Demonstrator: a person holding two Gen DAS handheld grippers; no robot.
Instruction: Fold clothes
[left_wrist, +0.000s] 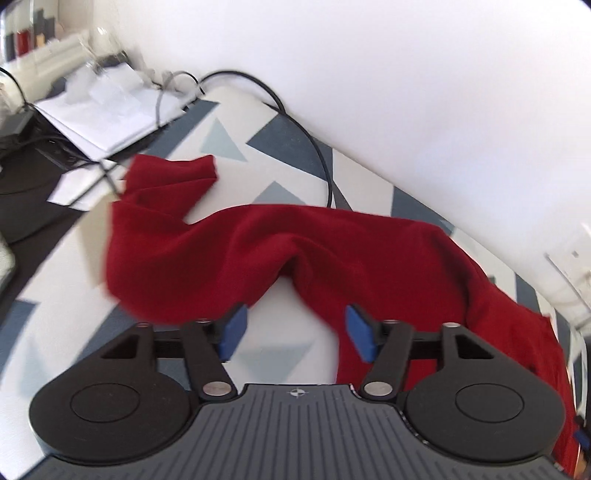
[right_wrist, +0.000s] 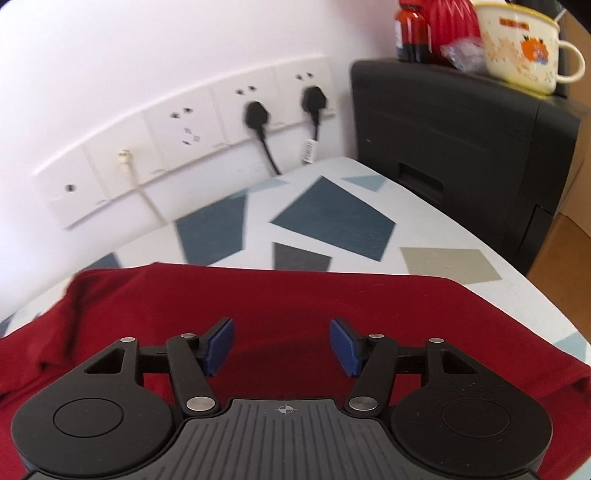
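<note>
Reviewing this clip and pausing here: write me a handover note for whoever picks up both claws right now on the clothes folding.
Left claw: open, nothing between its blue pads, above the patterned table.
Right claw: open, empty, over the garment.
Red garment: on the table, bunched and twisted at the left claw's end, flatter with a straight far edge at the right claw's end.
Done: garment laid out, partly spread.
Left: smooth the rumpled end, then make the folds; no neat fold is visible.
</note>
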